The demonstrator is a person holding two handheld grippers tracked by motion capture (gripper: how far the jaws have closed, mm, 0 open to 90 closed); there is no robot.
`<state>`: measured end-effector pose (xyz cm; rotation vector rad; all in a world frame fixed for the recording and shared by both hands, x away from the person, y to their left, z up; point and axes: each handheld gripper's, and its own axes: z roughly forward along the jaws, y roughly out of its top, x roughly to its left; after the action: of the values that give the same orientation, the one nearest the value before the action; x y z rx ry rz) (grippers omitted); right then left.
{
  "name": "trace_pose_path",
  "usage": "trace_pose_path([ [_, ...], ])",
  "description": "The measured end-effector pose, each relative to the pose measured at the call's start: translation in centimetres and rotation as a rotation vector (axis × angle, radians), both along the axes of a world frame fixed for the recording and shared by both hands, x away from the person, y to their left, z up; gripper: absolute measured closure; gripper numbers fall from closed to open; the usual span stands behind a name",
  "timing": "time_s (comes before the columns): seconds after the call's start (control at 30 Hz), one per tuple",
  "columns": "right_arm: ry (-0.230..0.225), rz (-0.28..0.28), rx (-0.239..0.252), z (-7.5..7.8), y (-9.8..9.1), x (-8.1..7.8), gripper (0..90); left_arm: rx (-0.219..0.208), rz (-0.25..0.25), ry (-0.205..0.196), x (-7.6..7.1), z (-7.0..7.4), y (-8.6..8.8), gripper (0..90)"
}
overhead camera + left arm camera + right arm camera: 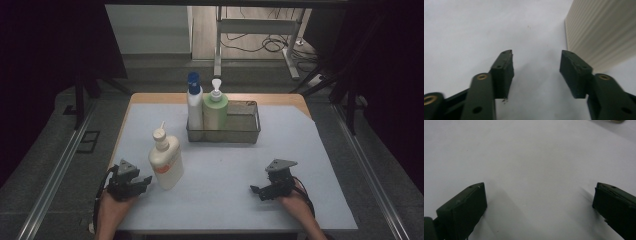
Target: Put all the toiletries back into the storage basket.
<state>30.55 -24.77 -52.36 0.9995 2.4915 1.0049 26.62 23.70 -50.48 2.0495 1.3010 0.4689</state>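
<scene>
A cream pump bottle (166, 162) with an orange label band stands upright on the white sheet at the front left. My left gripper (145, 180) lies just left of its base, open, with nothing between the jaws. In the left gripper view the bottle's ribbed cream side (599, 30) rises beside the right fingertip of my left gripper (536, 56), apart from it. My right gripper (255, 190) rests at the front right, pointing left, open and empty. In the right gripper view my right gripper (540, 186) has its jaws spread wide over bare sheet.
A wire mesh basket (240, 135) stands at the middle back of the table. Inside its left end are a white bottle with a blue cap (194, 102) and a green pump bottle (215, 112). The white sheet (220, 175) covers the wooden tabletop.
</scene>
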Motion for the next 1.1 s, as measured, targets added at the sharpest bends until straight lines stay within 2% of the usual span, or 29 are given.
trace_pose_path([
  [0.07,0.0,0.0,0.0,0.0,0.0,0.0,0.0,-0.005,-0.008,0.001,0.5,0.0,-0.3,53.6],
  [0.1,0.0,0.0,0.0,0.0,0.0,0.0,0.0,-0.006,-0.015,0.002,0.8,0.0,-0.5,53.6],
  [0.13,-0.001,0.001,0.0,0.0,0.0,0.0,0.0,-0.009,-0.028,0.011,1.3,0.0,-0.8,60.7],
  [0.17,-0.001,0.001,0.0,0.0,0.0,0.0,0.0,-0.009,-0.028,0.011,1.3,0.0,-0.8,64.0],
  [0.2,-0.001,0.001,0.0,0.0,0.0,0.0,0.0,-0.002,-0.055,0.026,1.8,0.0,-1.1,69.9],
  [0.23,-0.001,0.001,0.0,0.0,0.0,0.0,0.0,-0.002,-0.055,0.026,1.8,0.0,-1.1,73.7],
  [0.27,-0.001,0.001,0.0,0.0,0.0,0.0,0.0,-0.002,-0.061,0.038,2.1,-0.1,-1.4,73.7],
  [0.3,-0.002,0.001,0.0,0.0,0.0,0.0,0.0,-0.004,-0.068,0.043,2.3,-0.2,-1.5,79.4],
  [0.4,-0.001,0.001,0.0,0.0,0.0,0.0,0.0,-0.033,-0.096,0.066,2.8,-0.7,-2.0,87.5],
  [0.5,-0.002,0.001,0.0,0.0,0.0,0.0,0.0,-0.043,-0.11,0.073,2.9,-0.9,-2.2,88.6],
  [0.53,-0.001,0.001,0.0,0.0,0.0,0.0,0.0,-0.065,-0.122,0.075,2.9,-1.0,-2.3,88.9],
  [0.77,-0.001,0.001,0.0,0.0,0.0,0.0,0.0,-0.07,-0.117,0.068,2.8,-1.1,-2.3,89.3],
  [0.87,-0.001,0.001,0.0,0.0,0.0,0.0,0.0,-0.08,-0.134,0.068,2.7,-1.1,-2.7,89.3],
  [1.1,-0.001,0.001,0.001,0.0,0.0,0.0,0.0,-0.075,-0.165,0.064,2.5,-1.1,-3.7,89.3],
])
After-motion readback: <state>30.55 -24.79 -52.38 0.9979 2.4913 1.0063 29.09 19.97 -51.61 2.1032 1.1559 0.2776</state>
